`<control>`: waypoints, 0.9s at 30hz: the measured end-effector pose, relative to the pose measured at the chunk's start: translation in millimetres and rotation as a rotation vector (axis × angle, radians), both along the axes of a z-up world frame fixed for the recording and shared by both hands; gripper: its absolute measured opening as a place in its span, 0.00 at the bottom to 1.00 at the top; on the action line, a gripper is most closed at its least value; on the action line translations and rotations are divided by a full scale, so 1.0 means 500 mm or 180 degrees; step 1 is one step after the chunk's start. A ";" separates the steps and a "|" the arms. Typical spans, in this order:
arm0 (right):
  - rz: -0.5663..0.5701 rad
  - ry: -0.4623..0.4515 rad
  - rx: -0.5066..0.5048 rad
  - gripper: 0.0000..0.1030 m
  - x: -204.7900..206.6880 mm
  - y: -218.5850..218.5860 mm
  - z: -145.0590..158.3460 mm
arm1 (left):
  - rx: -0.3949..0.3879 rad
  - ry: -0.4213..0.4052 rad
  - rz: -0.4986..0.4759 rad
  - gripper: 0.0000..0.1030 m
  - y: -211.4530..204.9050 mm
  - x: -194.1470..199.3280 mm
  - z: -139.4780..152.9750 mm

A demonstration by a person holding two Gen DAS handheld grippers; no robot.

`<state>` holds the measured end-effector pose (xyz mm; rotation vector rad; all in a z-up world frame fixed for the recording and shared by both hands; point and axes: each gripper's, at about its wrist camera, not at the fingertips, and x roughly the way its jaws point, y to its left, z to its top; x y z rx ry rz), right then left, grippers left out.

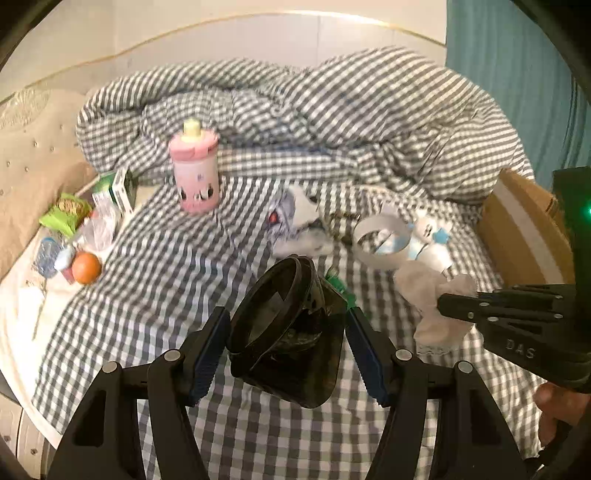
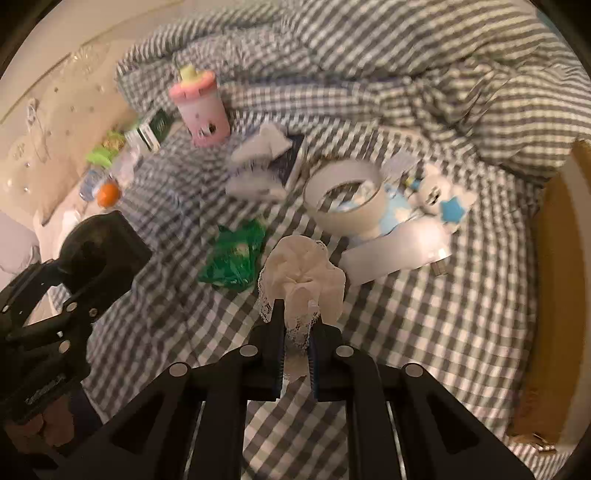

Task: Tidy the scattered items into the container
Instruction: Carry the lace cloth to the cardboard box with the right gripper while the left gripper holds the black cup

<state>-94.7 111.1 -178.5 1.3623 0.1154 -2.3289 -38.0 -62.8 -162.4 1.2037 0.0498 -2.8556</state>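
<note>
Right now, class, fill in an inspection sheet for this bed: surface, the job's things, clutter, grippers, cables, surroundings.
Surface: checked sheet, rumpled duvet behind.
Job's things: cardboard box at right edge; black holder; white lace cloth; pink bottle; tape roll; green wrapper; orange ball; blue-white plush.
Clutter: snack packets and small cartons by the pillow.
Grippers: left gripper shut on the black holder; right gripper shut on the lace cloth.
Cables: nothing seen.
Surroundings: cream wall, teal curtain.
</note>
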 end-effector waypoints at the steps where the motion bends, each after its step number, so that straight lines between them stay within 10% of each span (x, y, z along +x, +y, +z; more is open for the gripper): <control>1: -0.0012 0.0047 -0.0020 0.09 0.007 0.006 0.015 | -0.0005 0.0032 -0.0016 0.64 0.005 0.004 0.010; 27: -0.0537 0.1255 -0.0392 0.09 0.233 0.274 0.351 | -0.0038 0.0894 -0.0596 0.64 0.249 0.127 0.271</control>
